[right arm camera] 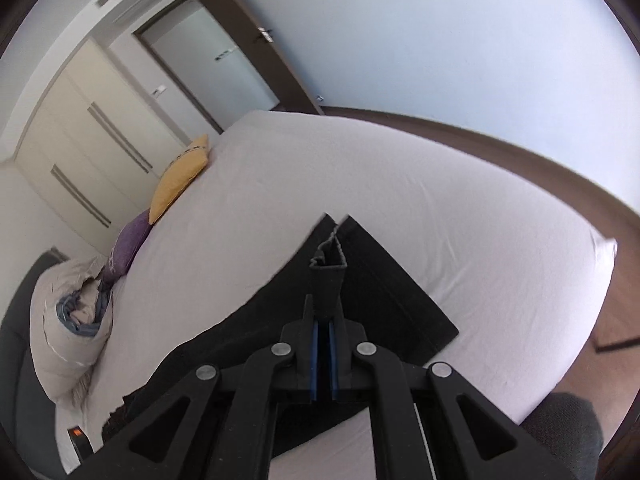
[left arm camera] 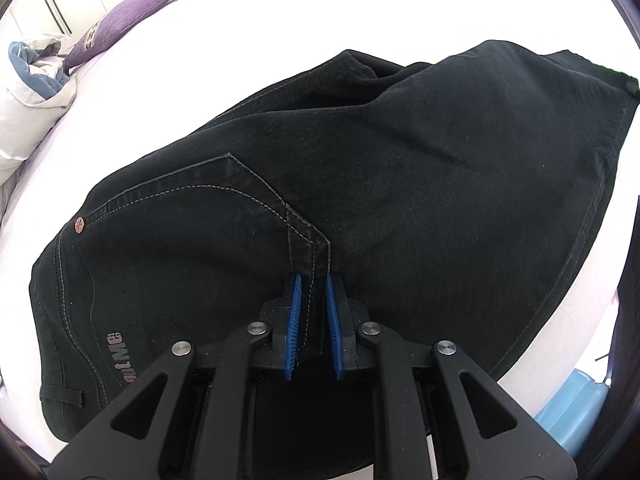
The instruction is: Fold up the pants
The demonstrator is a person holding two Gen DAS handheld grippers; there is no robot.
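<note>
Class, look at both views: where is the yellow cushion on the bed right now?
The yellow cushion lies at the far left edge of the white bed in the right wrist view, beside the purple cushion, near the cream wardrobe doors.

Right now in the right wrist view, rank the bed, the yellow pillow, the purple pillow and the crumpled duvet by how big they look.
1. Bed, by far.
2. Crumpled duvet, though it lies nearer the camera.
3. Yellow pillow and purple pillow: too alike to rank; the purple one is partly hidden.

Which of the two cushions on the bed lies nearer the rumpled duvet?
The purple cushion: it touches the duvet, while the yellow cushion lies beyond it.
</note>
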